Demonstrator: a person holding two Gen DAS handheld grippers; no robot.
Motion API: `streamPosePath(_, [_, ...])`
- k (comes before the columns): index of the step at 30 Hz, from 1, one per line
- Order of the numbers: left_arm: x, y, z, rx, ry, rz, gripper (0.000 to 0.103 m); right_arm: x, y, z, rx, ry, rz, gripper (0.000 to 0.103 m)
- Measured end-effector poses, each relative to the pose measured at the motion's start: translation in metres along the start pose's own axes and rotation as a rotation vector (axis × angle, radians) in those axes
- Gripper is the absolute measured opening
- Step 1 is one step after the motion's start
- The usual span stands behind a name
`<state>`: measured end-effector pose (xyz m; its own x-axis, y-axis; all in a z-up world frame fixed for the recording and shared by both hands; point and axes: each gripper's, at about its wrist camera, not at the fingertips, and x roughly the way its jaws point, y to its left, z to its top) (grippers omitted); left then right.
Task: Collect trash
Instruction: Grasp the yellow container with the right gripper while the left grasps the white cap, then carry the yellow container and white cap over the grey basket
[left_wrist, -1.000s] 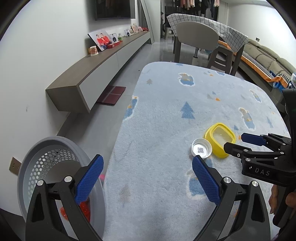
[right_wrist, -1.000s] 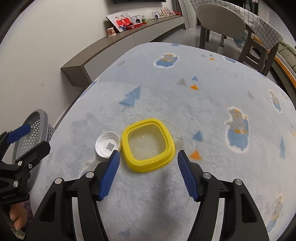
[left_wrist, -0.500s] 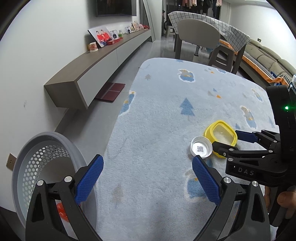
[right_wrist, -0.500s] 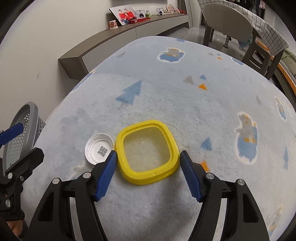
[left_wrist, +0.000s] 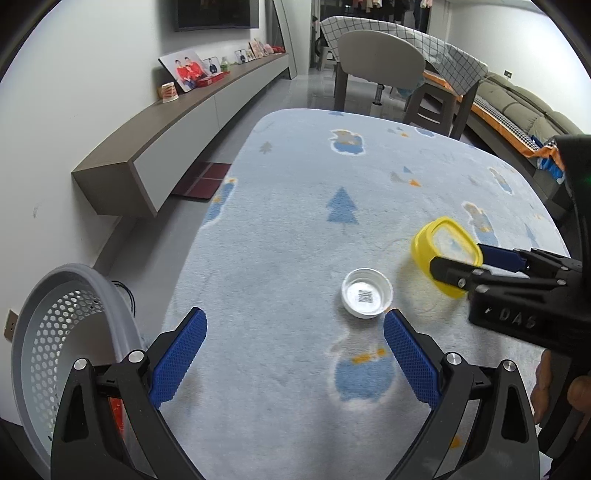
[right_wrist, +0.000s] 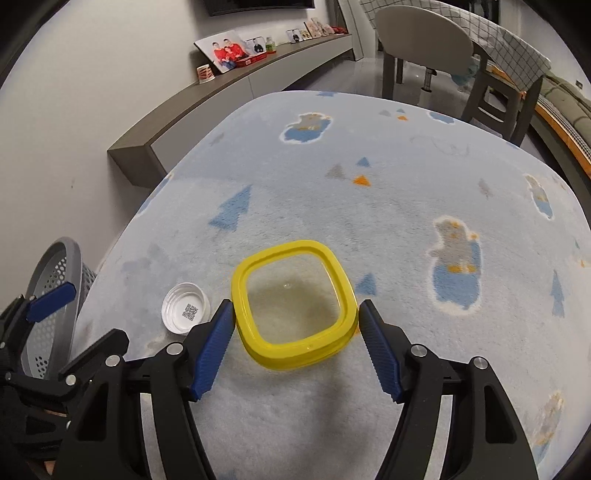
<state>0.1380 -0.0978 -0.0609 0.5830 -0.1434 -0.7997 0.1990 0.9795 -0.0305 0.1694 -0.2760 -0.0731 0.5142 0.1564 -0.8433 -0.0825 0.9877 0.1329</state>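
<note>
- the right tongs (right_wrist: 295, 332) have come in around the yellow, rounded-square plastic lid with a clear centre (right_wrist: 293, 304); a second ago it lay just ahead of their tips, now it sits between the two blue pads.
- both pads look to be touching the yellow rim on its two sides, so i take the lid as clamped, though the far pad's contact is hard to be sure of.
- in the left wrist view the lid (left_wrist: 447, 254) now tips up on one edge instead of lying flat on the pale blue fleecy rug with tree and bear prints (left_wrist: 295, 229), which suggests the lift has begun.
- the left tongs (left_wrist: 293, 350) stand wide apart and empty, and have edged closer to the small white round plastic cap with a printed code inside (left_wrist: 366, 292), which lies on the rug just ahead of their right pad.
- the grey perforated plastic waste basket (left_wrist: 55, 332) stands off the rug's edge at the left, something red in its bottom.
- judgement: the lid is next for the basket, the cap remains to be picked up.
</note>
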Motion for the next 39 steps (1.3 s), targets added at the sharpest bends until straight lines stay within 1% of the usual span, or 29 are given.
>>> streamPosePath(4, [0.011, -0.013, 0.004, 0.007, 0.022, -0.029, 0.095, -0.012, -0.019, 0.001, 0.049, -0.017, -0.021, 0.066])
streamPosePath(6, [0.018, -0.019, 0.004, 0.012, 0.028, -0.022, 0.095, -0.018, -0.029, 0.000, 0.077, -0.024, -0.022, 0.066])
streamPosePath(10, [0.032, -0.026, 0.006, 0.027, 0.033, 0.023, 0.095, -0.026, -0.043, 0.000, 0.123, -0.037, -0.005, 0.066])
streamPosePath(12, [0.040, -0.028, 0.007, 0.023, 0.045, 0.025, 0.094, -0.029, -0.046, 0.001, 0.134, -0.043, 0.004, 0.066])
streamPosePath(14, [0.046, -0.030, 0.008, 0.026, 0.060, 0.027, 0.087, -0.032, -0.046, 0.000, 0.137, -0.047, 0.010, 0.066])
streamPosePath(17, [0.053, -0.035, 0.007, 0.033, 0.081, 0.025, 0.078, -0.034, -0.045, 0.001, 0.133, -0.051, 0.017, 0.066])
streamPosePath(18, [0.054, -0.036, 0.006, 0.033, 0.081, 0.023, 0.078, -0.035, -0.045, 0.001, 0.133, -0.053, 0.019, 0.066])
streamPosePath(19, [0.052, -0.037, 0.006, 0.035, 0.070, 0.021, 0.072, -0.035, -0.045, 0.002, 0.132, -0.055, 0.020, 0.066])
streamPosePath(20, [0.051, -0.038, 0.006, 0.040, 0.067, 0.007, 0.062, -0.036, -0.044, 0.002, 0.131, -0.057, 0.021, 0.066])
streamPosePath(21, [0.048, -0.040, 0.006, 0.049, 0.061, -0.005, 0.054, -0.036, -0.044, 0.003, 0.130, -0.060, 0.019, 0.066])
streamPosePath(22, [0.047, -0.041, 0.006, 0.055, 0.059, -0.018, 0.040, -0.036, -0.043, 0.003, 0.128, -0.060, 0.020, 0.066])
streamPosePath(26, [0.042, -0.036, 0.003, 0.044, 0.070, -0.043, 0.039, -0.038, -0.038, 0.006, 0.117, -0.065, 0.018, 0.066])
streamPosePath(28, [0.036, -0.031, 0.002, 0.035, 0.072, -0.042, 0.039, -0.040, -0.034, 0.007, 0.115, -0.071, 0.020, 0.066])
streamPosePath(32, [0.013, -0.016, 0.002, 0.017, 0.037, -0.022, 0.039, -0.049, -0.024, 0.013, 0.123, -0.098, 0.038, 0.066])
streamPosePath(36, [-0.017, 0.011, 0.000, -0.018, -0.001, 0.005, 0.039, -0.059, 0.001, 0.019, 0.107, -0.127, 0.064, 0.066])
streamPosePath(39, [-0.042, 0.037, -0.003, -0.041, -0.032, 0.037, 0.039, -0.066, 0.029, 0.022, 0.072, -0.143, 0.085, 0.066])
